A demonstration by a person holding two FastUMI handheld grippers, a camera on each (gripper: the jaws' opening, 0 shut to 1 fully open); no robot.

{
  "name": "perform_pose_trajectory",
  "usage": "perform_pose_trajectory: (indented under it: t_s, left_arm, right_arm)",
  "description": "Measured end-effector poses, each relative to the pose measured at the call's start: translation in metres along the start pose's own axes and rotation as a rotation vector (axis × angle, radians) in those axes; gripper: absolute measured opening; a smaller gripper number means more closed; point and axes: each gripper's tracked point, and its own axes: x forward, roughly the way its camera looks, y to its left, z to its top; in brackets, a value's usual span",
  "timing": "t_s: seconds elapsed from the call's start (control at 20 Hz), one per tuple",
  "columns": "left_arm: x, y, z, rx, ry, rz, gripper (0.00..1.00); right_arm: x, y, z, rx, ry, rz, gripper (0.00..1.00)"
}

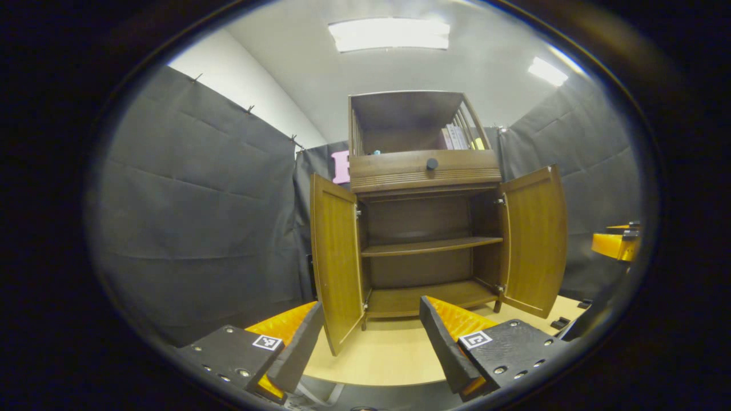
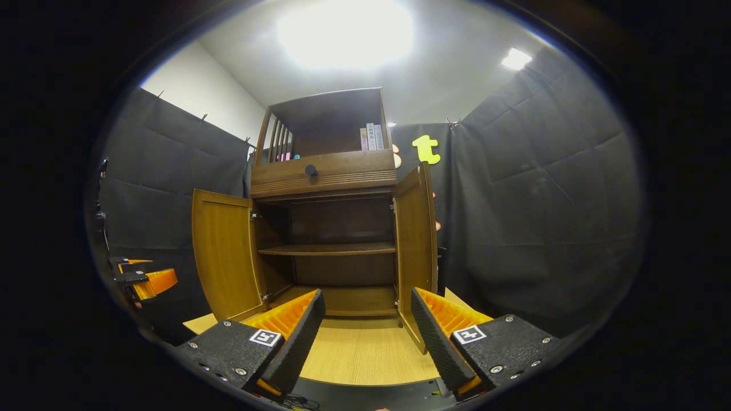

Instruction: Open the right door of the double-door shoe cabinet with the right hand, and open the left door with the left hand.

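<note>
The brown wooden shoe cabinet [image 1: 425, 171] stands on a light wooden tabletop with both doors swung wide. In the left gripper view the left door [image 1: 337, 262] juts out toward me, and my left gripper [image 1: 368, 337] is open with that door's edge just inside its left finger. The right door [image 1: 534, 240] hangs open at the far side, the right gripper [image 1: 617, 244] beyond it. In the right gripper view my right gripper [image 2: 365, 325] is open and holds nothing; the right door [image 2: 416, 251] stands edge-on beside its right finger. The left door [image 2: 225, 254] is open there too, the left gripper [image 2: 143, 279] beside it.
Inside the cabinet are a bare middle shelf [image 1: 428, 246] and a bottom board [image 2: 348, 299]. Above sit a drawer with a dark knob [image 1: 432, 164] and an open shelf with books [image 1: 457, 137]. The light tabletop [image 2: 365, 354] reaches to its front edge. Black cloth walls close in on both sides.
</note>
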Motion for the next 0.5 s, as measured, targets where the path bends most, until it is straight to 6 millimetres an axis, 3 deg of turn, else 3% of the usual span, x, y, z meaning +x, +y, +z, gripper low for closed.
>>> perform_pose_trajectory:
  t_s: [0.15, 0.2, 0.35, 0.4, 0.5]
  left_arm:
    - [-0.0042, -0.0022, 0.0039, 0.007, -0.011, 0.005, 0.89]
    - [-0.0048, -0.0028, 0.0046, 0.007, -0.013, 0.005, 1.0]
    - [-0.0036, -0.0032, 0.0057, 0.012, -0.014, 0.009, 1.0]
    - [-0.0034, -0.0033, 0.006, 0.015, -0.016, 0.009, 0.89]
    - [-0.0021, -0.0045, 0.0058, 0.014, -0.018, 0.01, 0.89]
  right_arm:
    - [0.0001, -0.0021, 0.0037, -0.003, -0.02, -0.007, 0.93]
    - [-0.0004, -0.0022, 0.0049, -0.004, -0.025, -0.006, 0.93]
    - [0.0023, -0.0023, 0.0056, -0.002, -0.029, -0.001, 0.94]
    - [0.0029, -0.0021, 0.0058, -0.001, -0.029, 0.001, 0.93]
    - [0.0039, -0.0019, 0.0058, -0.001, -0.032, 0.006, 0.93]
